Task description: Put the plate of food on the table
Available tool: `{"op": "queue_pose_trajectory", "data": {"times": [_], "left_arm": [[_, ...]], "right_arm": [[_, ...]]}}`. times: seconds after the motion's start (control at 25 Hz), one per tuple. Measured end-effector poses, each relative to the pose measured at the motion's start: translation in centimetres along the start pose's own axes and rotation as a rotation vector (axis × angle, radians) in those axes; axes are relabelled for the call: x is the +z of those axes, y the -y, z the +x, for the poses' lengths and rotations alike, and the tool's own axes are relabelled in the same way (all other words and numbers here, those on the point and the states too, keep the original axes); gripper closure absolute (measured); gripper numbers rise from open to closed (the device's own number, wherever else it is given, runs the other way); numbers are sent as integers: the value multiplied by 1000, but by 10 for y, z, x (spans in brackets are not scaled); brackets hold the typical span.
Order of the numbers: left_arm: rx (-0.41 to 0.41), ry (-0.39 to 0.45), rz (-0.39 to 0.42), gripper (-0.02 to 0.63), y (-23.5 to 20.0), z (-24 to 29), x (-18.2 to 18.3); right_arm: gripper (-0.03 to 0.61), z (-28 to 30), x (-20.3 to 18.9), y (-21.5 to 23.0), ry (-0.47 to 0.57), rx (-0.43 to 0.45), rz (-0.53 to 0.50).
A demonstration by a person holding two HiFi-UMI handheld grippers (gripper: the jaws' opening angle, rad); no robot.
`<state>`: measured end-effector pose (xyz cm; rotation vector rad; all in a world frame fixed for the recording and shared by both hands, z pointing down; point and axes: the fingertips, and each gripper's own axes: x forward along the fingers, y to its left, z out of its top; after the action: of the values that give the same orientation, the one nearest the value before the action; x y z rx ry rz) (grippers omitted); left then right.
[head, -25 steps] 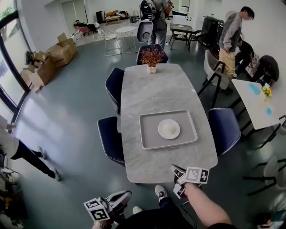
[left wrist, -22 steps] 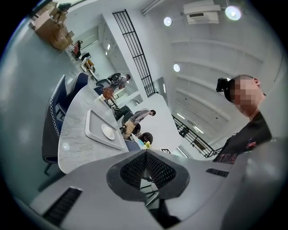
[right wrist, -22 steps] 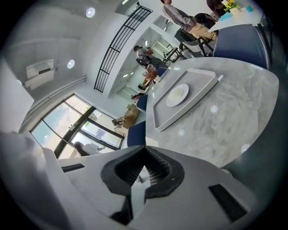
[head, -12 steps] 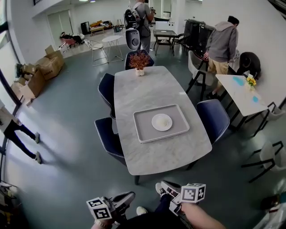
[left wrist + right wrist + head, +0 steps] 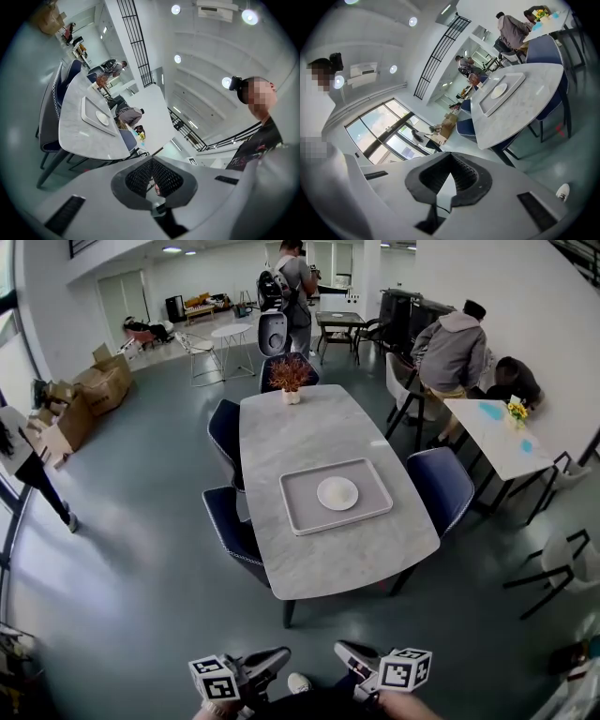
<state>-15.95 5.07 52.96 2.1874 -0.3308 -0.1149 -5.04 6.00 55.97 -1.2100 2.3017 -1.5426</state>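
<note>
While left gripper (image 5: 270, 664) and right gripper (image 5: 349, 652) are held well short of table (image 5: 309, 427), jaws closed on nothing, plate (image 5: 337, 493) is seen on tray (image 5: 305, 517) mid-table, straight ahead; right judged nearer.

Before me, blue chairs (image 5: 439, 486) flank a marble table (image 5: 309, 427) on glossy grey floor (image 5: 141, 549); cardboard boxes (image 5: 98, 382) sit well to its left.

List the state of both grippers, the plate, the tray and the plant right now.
Left gripper: shut, empty, short of the grey marble table.
Right gripper: shut, empty.
White round plate: on the tray, pale food on it.
Grey rectangular tray: flat on the table.
Potted reddish plant: upright, table's far end.
</note>
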Motion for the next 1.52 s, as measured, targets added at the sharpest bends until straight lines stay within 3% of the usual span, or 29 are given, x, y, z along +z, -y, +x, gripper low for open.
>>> {"op": "queue_pose_trajectory", "data": {"times": [0.32, 1.52], "left_arm": [[-30, -16, 3, 609, 7, 13, -14], [-9, 3, -2, 609, 14, 13, -18]], "right_arm": [[569, -15, -10, 2, 12, 17, -40], [569, -15, -16, -4, -24, 63, -6]]}}
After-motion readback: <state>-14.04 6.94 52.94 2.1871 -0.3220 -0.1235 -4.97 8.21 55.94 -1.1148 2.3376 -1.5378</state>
